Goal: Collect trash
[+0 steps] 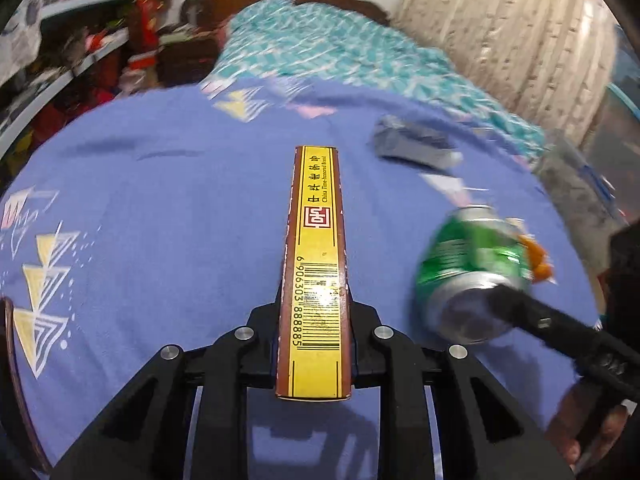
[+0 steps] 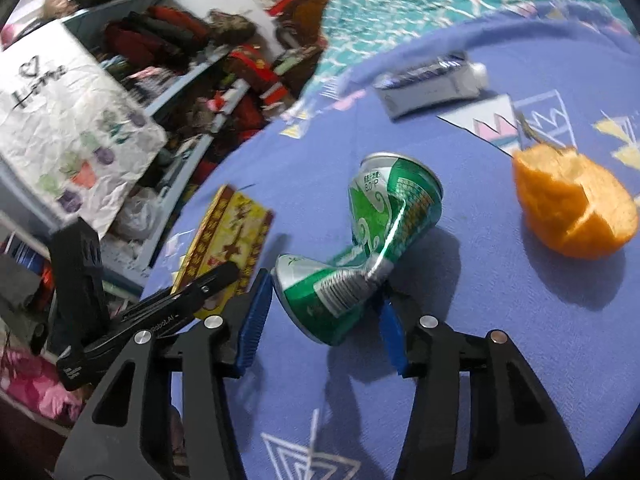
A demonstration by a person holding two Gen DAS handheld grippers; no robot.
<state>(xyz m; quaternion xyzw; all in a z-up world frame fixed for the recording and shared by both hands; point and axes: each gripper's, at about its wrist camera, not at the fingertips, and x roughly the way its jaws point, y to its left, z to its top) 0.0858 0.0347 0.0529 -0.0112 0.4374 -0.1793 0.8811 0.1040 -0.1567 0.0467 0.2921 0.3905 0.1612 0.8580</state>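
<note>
Clamping a long, flat yellow-and-maroon cardboard box (image 1: 316,268) edge-up between its nearly closed jaws, the left gripper (image 1: 314,320) is hanging over a bed covered with a periwinkle-blue sheet (image 1: 160,220) printed with triangles. The box's narrow face is showing a barcode with the digits 6 906303 888885, a red square seal, a column of Chinese characters and the small line "China Time-honored Brand".

The right gripper (image 2: 324,312) is standing partly open, its blue-padded fingers (image 2: 254,320) sitting either side of the lower end of a crushed, bent green aluminium drink can (image 2: 360,248); the left pad is touching the can's rim, while whether the right pad is pressing on it cannot be told. The can is lying on the sheet, and "8.0°P" is readable near its upper end.

Lying on the sheet near the can is a hollow piece of orange peel (image 2: 572,208), and farther back a small grey-and-white carton (image 2: 432,80) is resting beside a teal patterned quilt (image 2: 420,0). A white crumpled paper bag (image 2: 68,128) at the left is bearing a heart and handwritten lettering that is too blurred to read for certain.
</note>
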